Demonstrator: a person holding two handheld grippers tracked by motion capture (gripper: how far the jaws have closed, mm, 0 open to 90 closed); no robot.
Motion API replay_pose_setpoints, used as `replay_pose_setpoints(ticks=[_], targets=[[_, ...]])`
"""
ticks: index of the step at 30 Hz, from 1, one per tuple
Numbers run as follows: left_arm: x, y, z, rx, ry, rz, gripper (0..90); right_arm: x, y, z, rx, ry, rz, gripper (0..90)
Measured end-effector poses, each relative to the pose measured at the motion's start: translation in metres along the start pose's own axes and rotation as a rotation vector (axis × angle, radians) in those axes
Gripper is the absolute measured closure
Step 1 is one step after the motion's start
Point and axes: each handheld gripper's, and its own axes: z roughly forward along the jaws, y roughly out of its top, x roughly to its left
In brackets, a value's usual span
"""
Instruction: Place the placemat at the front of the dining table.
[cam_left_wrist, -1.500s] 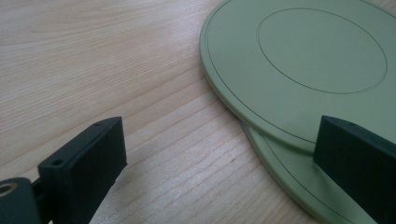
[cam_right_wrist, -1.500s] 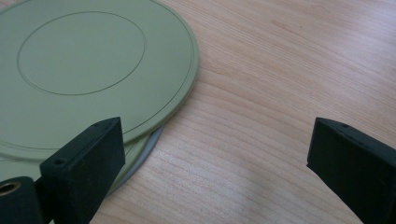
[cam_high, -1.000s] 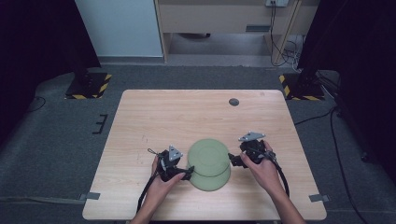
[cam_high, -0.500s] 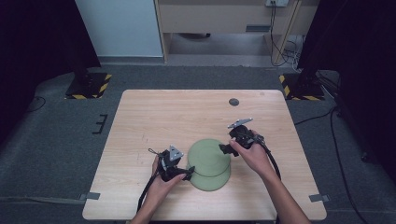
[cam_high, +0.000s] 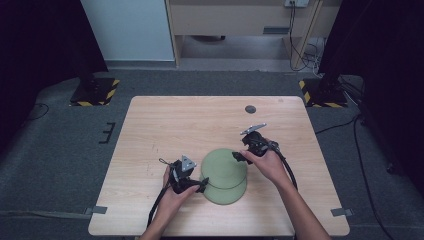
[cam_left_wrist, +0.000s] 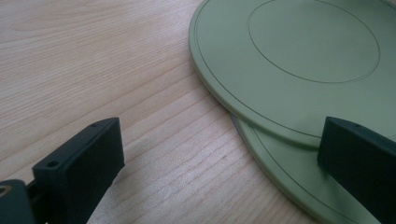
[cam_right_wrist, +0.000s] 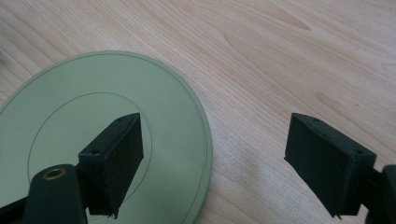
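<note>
Two pale green plates lie overlapped on the wooden table (cam_high: 165, 125): the upper plate (cam_high: 223, 167) sits offset toward the far side on the lower plate (cam_high: 227, 194). My left gripper (cam_high: 201, 186) rests at their left rim and stands open. In the left gripper view (cam_left_wrist: 219, 158) its right jaw hovers over the lower plate (cam_left_wrist: 289, 186), under the upper plate's (cam_left_wrist: 289, 60) edge. My right gripper (cam_high: 239, 156) is at the upper plate's far right rim. Its jaws have just been closing but stand open (cam_right_wrist: 215, 149) astride the rim of the plate (cam_right_wrist: 93, 121), without pressing on it.
A small dark disc (cam_high: 250, 109) lies near the table's far edge. Bare wood spreads left of and beyond the plates. Stands with yellow-black striped bases (cam_high: 95, 90) (cam_high: 320, 92) flank the table on the grey floor.
My right gripper has moved from the plates' right side toward the far right rim of the upper plate, and its jaws have narrowed a little. The left gripper and the plates have stayed put.
</note>
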Motion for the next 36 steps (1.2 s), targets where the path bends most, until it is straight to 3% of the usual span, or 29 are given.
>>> replay_pose_setpoints(ticks=[16, 19, 36], targets=[[-0.001, 0.001, 0.001, -0.001, 0.015, 0.004, 0.0, 0.006, -0.001, 0.022, 0.069, 0.074, -0.023, 20.0], [-0.002, 0.001, 0.000, -0.002, 0.023, 0.006, 0.0, 0.006, -0.002, 0.026, 0.073, 0.105, 0.002, 19.7], [-0.002, 0.001, 0.000, 0.000, 0.024, 0.003, 0.0, 0.002, -0.005, 0.036, 0.084, 0.171, 0.045, 19.7]])
